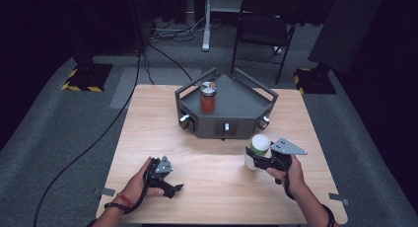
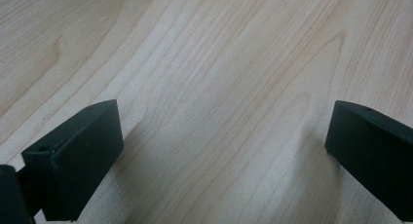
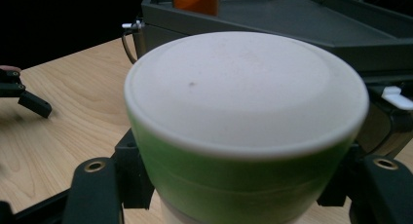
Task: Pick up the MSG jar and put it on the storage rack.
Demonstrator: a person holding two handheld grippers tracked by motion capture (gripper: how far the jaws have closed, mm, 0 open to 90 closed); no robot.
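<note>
Green-and-white tub sits pinched in the right gripper, lower right of the high view, before the grey tray holding a red jar. Left gripper, lower left, gapes over bare table.

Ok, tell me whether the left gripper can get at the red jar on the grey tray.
Probably yes. The left gripper is open and holds nothing, the red jar stands alone on the grey tray, and the bare tabletop between them leaves the way free, over the tray's low rail.
</note>
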